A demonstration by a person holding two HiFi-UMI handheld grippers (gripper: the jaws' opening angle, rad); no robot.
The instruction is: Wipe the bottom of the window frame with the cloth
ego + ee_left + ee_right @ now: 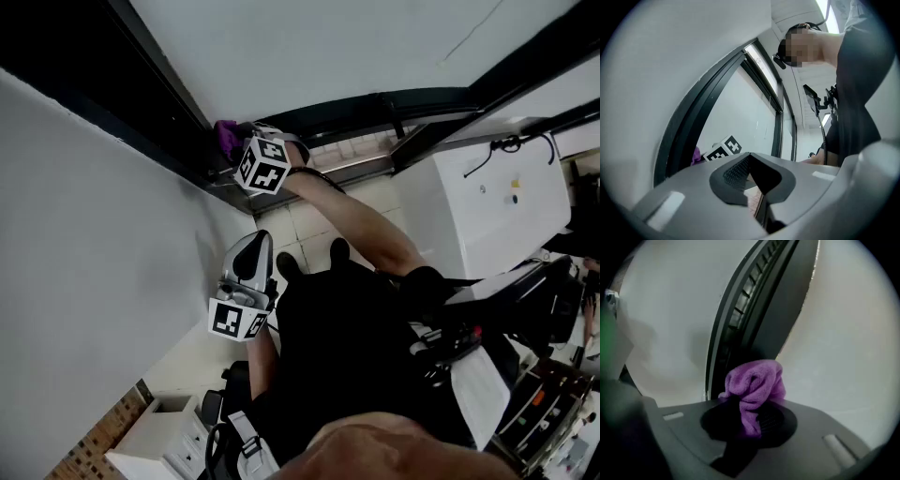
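Fingers (pixel 772 422) of the right gripper (pixel 751 418) were clenched on the purple cloth (pixel 754 385), a plush, bunched fold bulging out above the ribbed black pads. That cloth sat at the foot of the dark window frame (pixel 740 315), whose smooth, ridged channel ran toward 1 o'clock in the right gripper view; actual contact was hard to confirm. In the head view the cloth (pixel 226 139) lay at 11 o'clock from that gripper's marker cube (pixel 262 165), which hid the jaws. Beside a plain white wall (pixel 84 262), the left gripper (pixel 751 164) had its grid-textured pads closed tip to tip on nothing. Each cube bore black-and-white square patterns. The person's dark clothing partly covered the pale tiled floor (pixel 314 225).
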